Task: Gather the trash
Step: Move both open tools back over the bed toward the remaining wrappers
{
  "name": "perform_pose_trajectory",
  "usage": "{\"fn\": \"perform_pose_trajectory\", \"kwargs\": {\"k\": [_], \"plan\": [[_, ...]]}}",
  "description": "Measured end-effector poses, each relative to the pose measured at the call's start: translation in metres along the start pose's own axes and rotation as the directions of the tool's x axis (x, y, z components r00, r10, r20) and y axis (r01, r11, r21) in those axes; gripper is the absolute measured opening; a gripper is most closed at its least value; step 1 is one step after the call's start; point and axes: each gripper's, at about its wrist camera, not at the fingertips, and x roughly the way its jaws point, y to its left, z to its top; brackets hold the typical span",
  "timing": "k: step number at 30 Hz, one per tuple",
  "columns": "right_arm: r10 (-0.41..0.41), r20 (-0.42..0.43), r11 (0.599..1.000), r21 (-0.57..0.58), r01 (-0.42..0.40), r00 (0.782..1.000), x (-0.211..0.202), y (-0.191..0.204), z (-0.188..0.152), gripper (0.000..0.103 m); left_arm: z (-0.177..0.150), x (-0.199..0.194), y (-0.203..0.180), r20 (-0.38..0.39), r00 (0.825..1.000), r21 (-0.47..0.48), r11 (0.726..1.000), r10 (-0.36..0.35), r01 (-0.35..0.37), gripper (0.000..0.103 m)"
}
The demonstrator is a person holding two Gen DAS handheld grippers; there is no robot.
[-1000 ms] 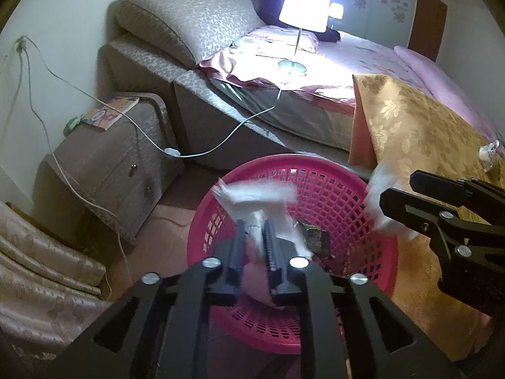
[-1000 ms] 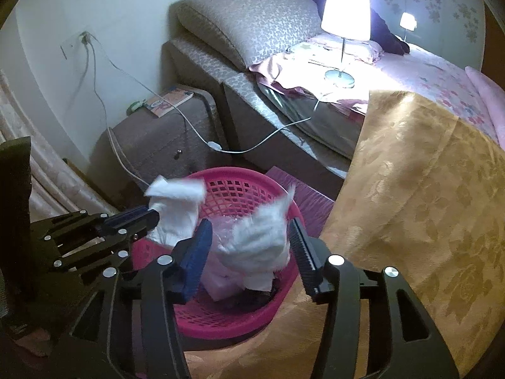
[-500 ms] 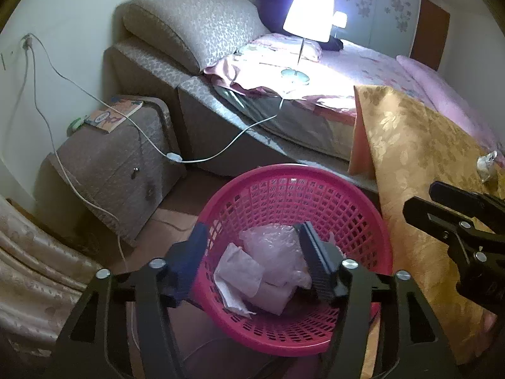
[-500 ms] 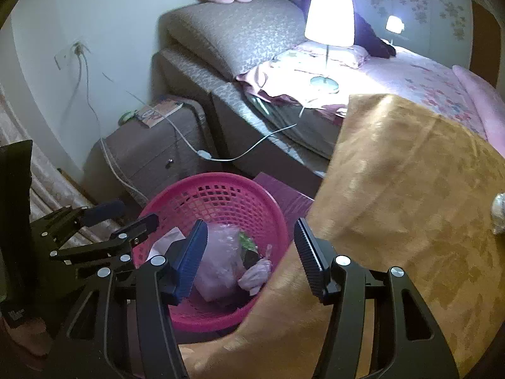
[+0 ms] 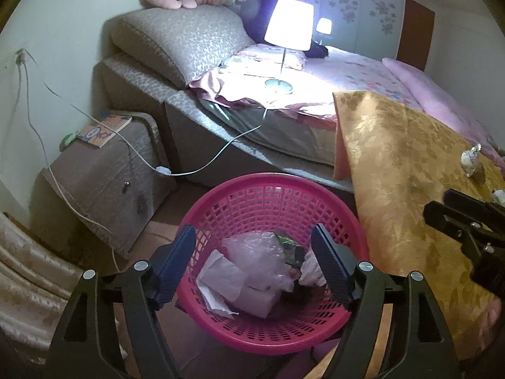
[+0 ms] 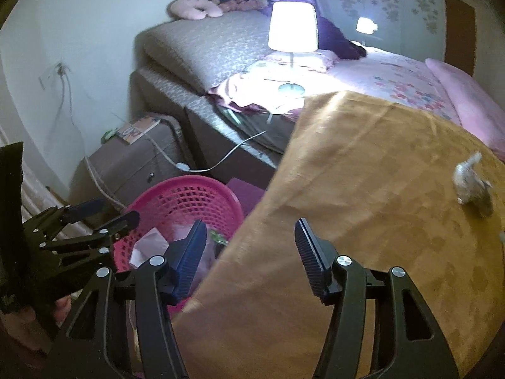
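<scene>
A pink mesh basket [image 5: 271, 178] stands on the floor beside a gold-clothed table [image 6: 363, 189]. In it lie white paper [image 5: 221, 276], a clear plastic bag [image 5: 262, 252] and darker wrappers. My left gripper [image 5: 252, 230] hangs over the basket, its jaws opening, nothing between them. My right gripper [image 6: 251, 222] is open and empty above the cloth's left edge, with the basket [image 6: 183, 186] to its left. A crumpled silvery wad [image 6: 470, 183] lies on the cloth at far right, also visible as the wad [image 5: 470, 159] in the left wrist view.
A bed [image 5: 347, 72] with a lit lamp [image 5: 288, 25] runs behind the basket. A grey nightstand [image 5: 104, 170] with a book stands left, a white cable [image 5: 202, 170] trailing past it. Curtain folds [image 5: 28, 268] hang at lower left. A small white scrap [image 5: 500, 195] sits at the cloth's right edge.
Both grippers opened and their white paper wads dropped into the basket. The right gripper then swung right, from above the basket to above the gold cloth.
</scene>
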Motion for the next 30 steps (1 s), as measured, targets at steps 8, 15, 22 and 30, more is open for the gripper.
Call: {"fn": "perform_pose_trajectory", "kwargs": {"k": [8,15,22,30], "plan": [[-0.088,0.039,0.992,0.089,0.085,0.995,-0.026,-0.045,-0.015,0.057,-0.002,-0.005,-0.018,0.011,1.000,0.044,0.999,-0.022,0.022,0.076],[-0.200,0.054,0.966,0.175,0.188,0.978,-0.050,-0.092,-0.037,0.058,-0.004,-0.010,-0.038,0.020,0.999,0.085,0.995,-0.050,0.049,0.078],[-0.283,0.048,0.932,0.248,0.263,0.958,-0.067,-0.131,-0.056,0.061,-0.008,-0.013,-0.060,0.017,0.997,0.135,0.988,-0.079,0.076,0.078],[-0.364,0.035,0.889,0.310,0.336,0.931,-0.086,-0.167,-0.077,0.062,-0.008,-0.016,-0.086,0.020,0.994,0.194,0.975,-0.110,0.104,0.079]]}}
